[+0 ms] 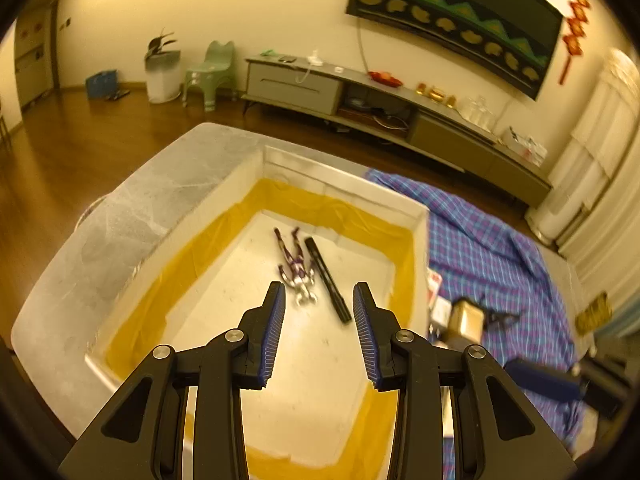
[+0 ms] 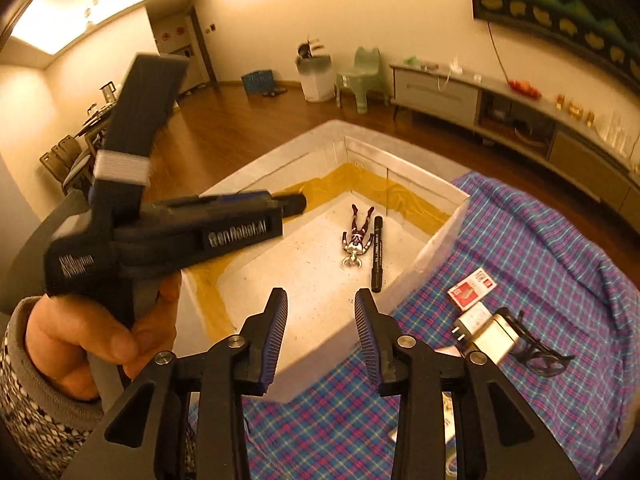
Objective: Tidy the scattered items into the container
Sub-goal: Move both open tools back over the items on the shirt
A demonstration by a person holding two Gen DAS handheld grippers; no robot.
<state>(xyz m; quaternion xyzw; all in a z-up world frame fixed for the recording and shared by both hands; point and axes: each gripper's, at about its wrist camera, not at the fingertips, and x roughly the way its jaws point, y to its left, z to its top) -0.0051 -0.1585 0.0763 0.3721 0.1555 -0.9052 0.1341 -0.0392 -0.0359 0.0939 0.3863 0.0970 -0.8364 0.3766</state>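
A white foam box (image 1: 248, 168) (image 2: 436, 248) with yellow tape inside stands on a plaid cloth. On its floor lie a small toy figure (image 1: 295, 268) (image 2: 356, 242) and a black marker (image 1: 327, 276) (image 2: 377, 252), side by side. My left gripper (image 1: 319, 296) hovers open over the box, nothing between its pads. My right gripper (image 2: 321, 300) is open and empty above the box's near wall. The right wrist view shows the left gripper's body (image 2: 168, 232) held by a hand (image 2: 100, 332).
Scattered on the plaid cloth (image 2: 540, 248) right of the box lie a red card pack (image 2: 472, 288), a white plug charger (image 2: 486, 338) and black glasses (image 2: 538, 354). Beyond are wooden floor, a long TV cabinet (image 1: 360, 92) and a green chair (image 1: 210, 74).
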